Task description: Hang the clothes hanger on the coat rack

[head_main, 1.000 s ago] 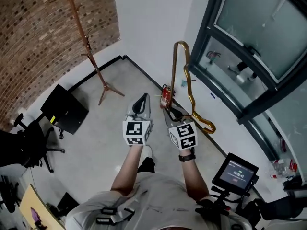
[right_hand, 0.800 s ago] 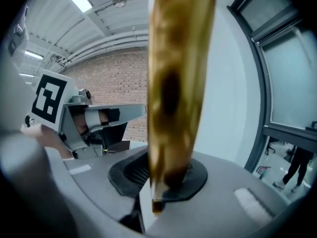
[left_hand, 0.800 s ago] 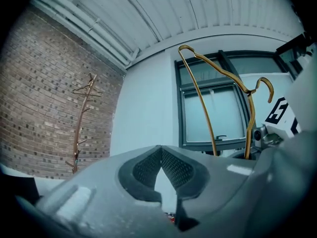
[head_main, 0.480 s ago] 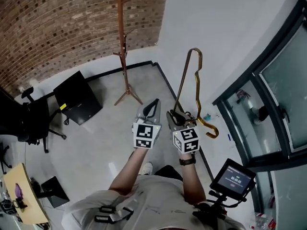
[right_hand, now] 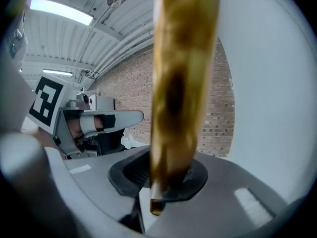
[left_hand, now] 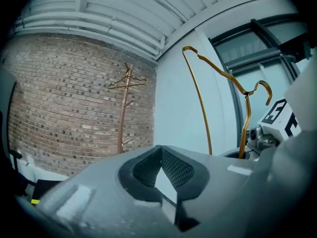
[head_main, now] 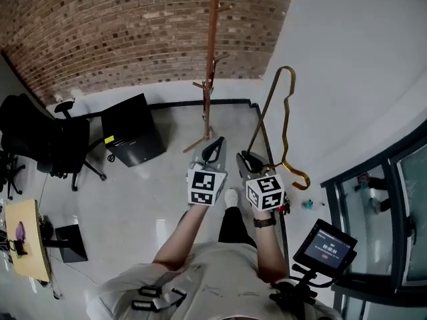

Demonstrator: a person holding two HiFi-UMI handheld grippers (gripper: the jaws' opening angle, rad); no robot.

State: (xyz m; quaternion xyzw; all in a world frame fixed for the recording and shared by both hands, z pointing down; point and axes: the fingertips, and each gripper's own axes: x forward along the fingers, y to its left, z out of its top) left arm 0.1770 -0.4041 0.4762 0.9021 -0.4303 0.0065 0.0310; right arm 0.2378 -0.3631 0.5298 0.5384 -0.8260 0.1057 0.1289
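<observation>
The wooden coat rack [head_main: 212, 52] stands upright by the brick wall, straight beyond both grippers; the left gripper view shows the coat rack [left_hand: 124, 113] some way off. My right gripper [head_main: 250, 162] is shut on the lower end of a golden wire clothes hanger [head_main: 283, 122], which rises above it with its hook curling to the right. In the right gripper view the hanger [right_hand: 181, 83] fills the middle, pinched between the pads of the right gripper [right_hand: 161, 182]. My left gripper [head_main: 215, 149] is beside it, shut and holding nothing; the left gripper [left_hand: 159, 150] shows its tips meeting.
A black office chair [head_main: 47, 145] and a black box [head_main: 133, 129] stand on the floor at the left. A small screen on a stand [head_main: 325, 243] is at the lower right, by a dark-framed window [head_main: 393, 199]. A yellow tabletop [head_main: 27, 239] lies at the far left.
The whole view has swung left: the coat rack has come from the upper left to straight ahead. Both grippers have moved along together, the right one still holding the hanger.
</observation>
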